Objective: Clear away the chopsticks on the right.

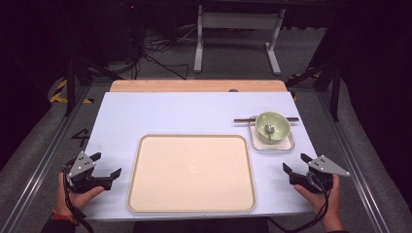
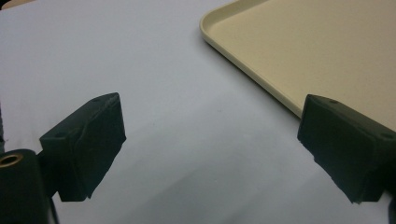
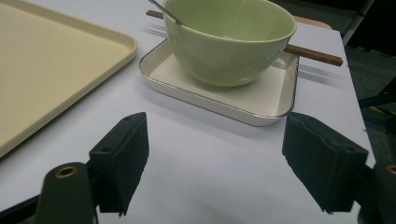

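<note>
Currently, the left gripper point(image 1: 106, 165) is being held at the near left of the bench point(image 1: 160, 114), fingers point(image 2: 84, 144) wide and empty, beside the beige tray point(image 1: 192, 172). The right gripper point(image 1: 297, 164) is being held near right, fingers point(image 3: 121, 161) wide. The green bowl point(image 1: 273, 127) is being carried on a white dish point(image 1: 286, 144) at far right, chopsticks point(image 1: 243, 119) just behind.
</note>
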Tool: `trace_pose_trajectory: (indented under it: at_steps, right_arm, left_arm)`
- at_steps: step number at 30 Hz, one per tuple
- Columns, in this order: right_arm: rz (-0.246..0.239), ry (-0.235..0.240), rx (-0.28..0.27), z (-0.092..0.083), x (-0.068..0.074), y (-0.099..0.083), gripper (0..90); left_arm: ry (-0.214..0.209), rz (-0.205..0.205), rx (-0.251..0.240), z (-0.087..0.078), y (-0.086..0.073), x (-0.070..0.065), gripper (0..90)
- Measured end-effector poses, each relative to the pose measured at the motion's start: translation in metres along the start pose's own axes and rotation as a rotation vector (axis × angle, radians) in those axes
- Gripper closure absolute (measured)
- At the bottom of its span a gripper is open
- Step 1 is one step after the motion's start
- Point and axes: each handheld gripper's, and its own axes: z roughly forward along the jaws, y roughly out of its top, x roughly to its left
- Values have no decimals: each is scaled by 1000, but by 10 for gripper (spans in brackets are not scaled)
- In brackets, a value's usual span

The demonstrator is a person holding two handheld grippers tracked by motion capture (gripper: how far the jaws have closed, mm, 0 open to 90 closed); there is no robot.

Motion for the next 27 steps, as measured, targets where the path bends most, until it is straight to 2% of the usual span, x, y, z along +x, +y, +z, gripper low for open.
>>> trace_pose_trajectory:
  at_steps: [3, 6, 9, 12, 17, 23, 27]
  right_arm:
    - [1, -9, 11, 0, -2, -1, 248]
    - [31, -47, 23, 0, -7, -2, 248]
    - [64, -56, 29, 0, -12, -3, 263]
    - [70, -72, 29, 0, -13, -1, 287]
    - [65, -69, 12, -1, -14, 2, 332]
    - [82, -68, -13, -4, -23, 8, 445]
    - [84, -65, -25, -3, -29, 14, 565]
  left_arm:
    - [-5, 8, 5, 1, 1, -1, 90]
    - [-18, 7, 6, 1, 0, -3, 97]
    - [-16, 25, 23, 0, -1, -5, 103]
    - [-21, 28, 15, -3, -3, -6, 109]
    - [-12, 19, -1, -8, -2, -7, 116]
    - [-15, 44, 20, -7, -3, -10, 120]
    - [-18, 51, 26, -7, -4, -9, 121]
